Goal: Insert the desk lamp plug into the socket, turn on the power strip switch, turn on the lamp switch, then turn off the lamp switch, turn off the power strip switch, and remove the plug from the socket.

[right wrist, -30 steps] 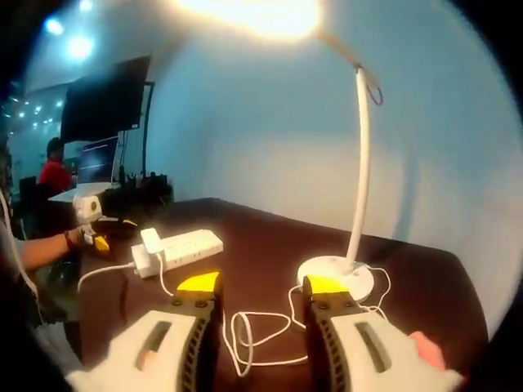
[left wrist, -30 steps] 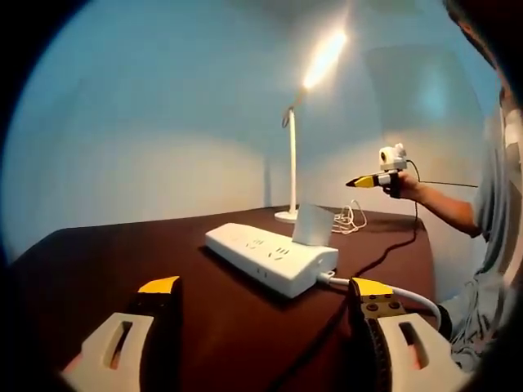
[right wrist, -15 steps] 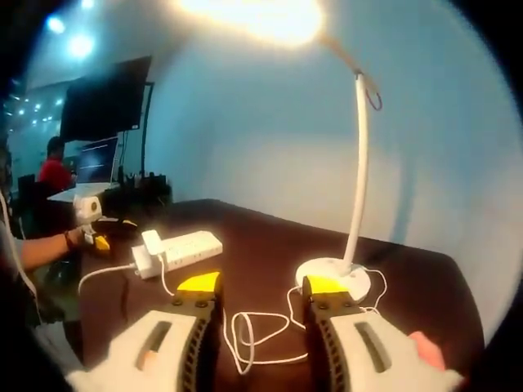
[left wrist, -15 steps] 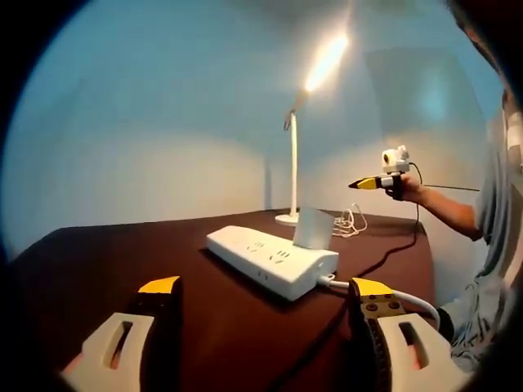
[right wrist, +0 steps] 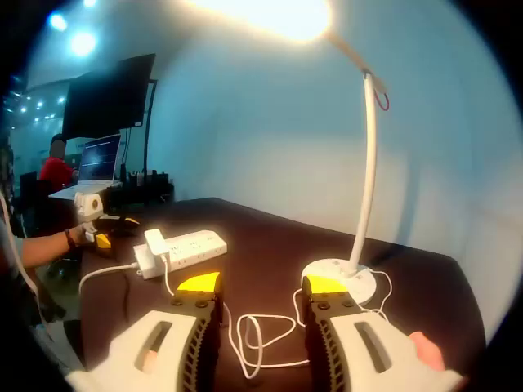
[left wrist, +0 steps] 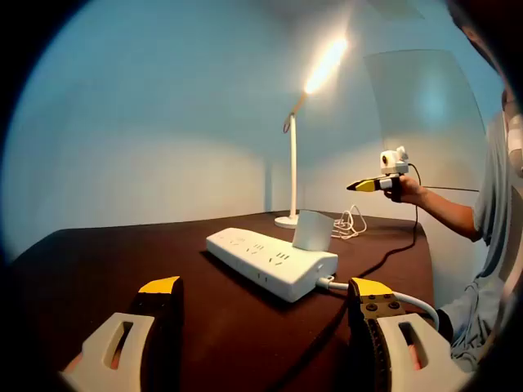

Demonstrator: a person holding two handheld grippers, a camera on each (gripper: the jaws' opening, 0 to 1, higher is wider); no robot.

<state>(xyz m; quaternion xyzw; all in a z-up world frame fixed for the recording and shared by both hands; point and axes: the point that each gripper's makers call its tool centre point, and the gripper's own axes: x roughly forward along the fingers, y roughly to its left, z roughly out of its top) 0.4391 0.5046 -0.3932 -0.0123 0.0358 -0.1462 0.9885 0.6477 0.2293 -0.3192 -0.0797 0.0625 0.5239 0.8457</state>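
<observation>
My left gripper (left wrist: 260,296) is holding its yellow-tipped jaws spread wide with nothing between them, hovering low over the dark brown table (left wrist: 98,261). My right gripper (right wrist: 253,286) is also keeping its jaws parted and empty, though with a narrower gap.

In the left gripper view, the long white plastic power strip (left wrist: 265,260) is lying on the table at about twelve o'clock from my jaws, angled away toward eleven. The white blocky plug (left wrist: 310,231) is sitting upright in a socket at the strip's near end, and the strip's own white cable (left wrist: 409,298) is running off toward four o'clock beside a thin black cable (left wrist: 384,255). Beyond the strip, the slim white desk lamp (left wrist: 292,167) is standing on its round base, and its head is glowing brightly at one o'clock. My right gripper (left wrist: 365,184) is showing at two o'clock in the person's hand (left wrist: 406,189), near the lamp.

In the right gripper view, the lamp's round white base (right wrist: 343,276) is resting at one o'clock, just beyond my right jaw, with the stem rising to the lit head (right wrist: 270,12). The lamp's thin white cord (right wrist: 261,335) is lying in loose loops between my jaws. The power strip (right wrist: 184,247) is sitting at ten o'clock with the plug (right wrist: 155,242) in it, and my left gripper (right wrist: 91,214) is hovering at nine o'clock, apart from the strip. A dark monitor (right wrist: 106,102) is standing in the background.
</observation>
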